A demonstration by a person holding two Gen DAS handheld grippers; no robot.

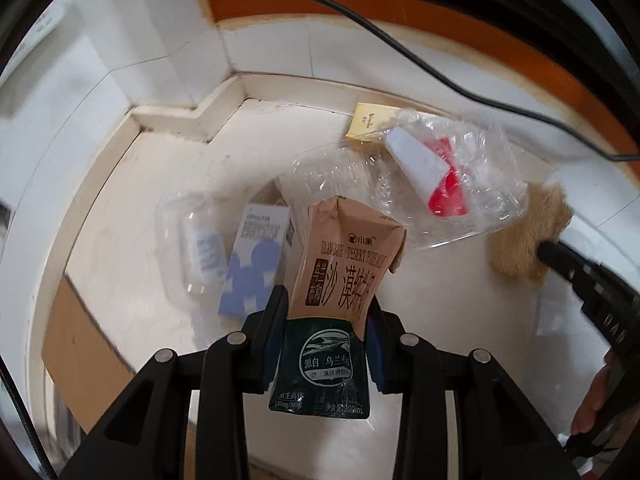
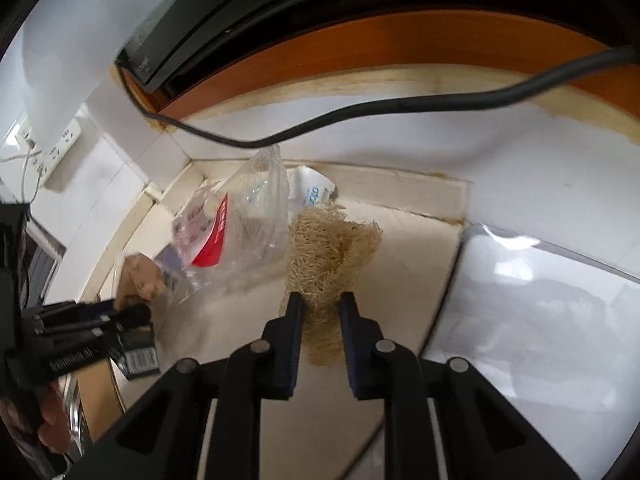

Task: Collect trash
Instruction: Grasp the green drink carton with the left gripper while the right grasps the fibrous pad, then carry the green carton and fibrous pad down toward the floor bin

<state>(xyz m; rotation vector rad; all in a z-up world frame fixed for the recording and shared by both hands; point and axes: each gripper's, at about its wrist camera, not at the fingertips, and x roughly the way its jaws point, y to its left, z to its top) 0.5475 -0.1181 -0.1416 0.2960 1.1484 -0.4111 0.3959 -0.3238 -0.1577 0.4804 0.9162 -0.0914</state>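
My left gripper (image 1: 326, 304) is shut on a brown and dark green milk carton (image 1: 344, 264), held upright above a cream countertop (image 1: 132, 208). A clear plastic bag (image 1: 432, 176) with a red and white item inside lies just behind the carton. To its left lie a blue and white box (image 1: 256, 264) and a clear plastic package (image 1: 200, 252). A yellow packet (image 1: 368, 120) rests against the back wall. My right gripper (image 2: 322, 300) is shut on a tan fibre scrubber (image 2: 332, 248), which also shows at the right of the left wrist view (image 1: 528, 232). The left gripper (image 2: 120, 316) shows at the right wrist view's left edge.
A black cable (image 2: 360, 116) hangs across the space above the counter. A glossy white surface (image 2: 540, 300) borders the counter on the right, and a cardboard sheet (image 1: 80, 344) lies at the left. A power strip (image 2: 60, 148) hangs on the tiled wall. A hand (image 1: 592, 400) grips the right tool.
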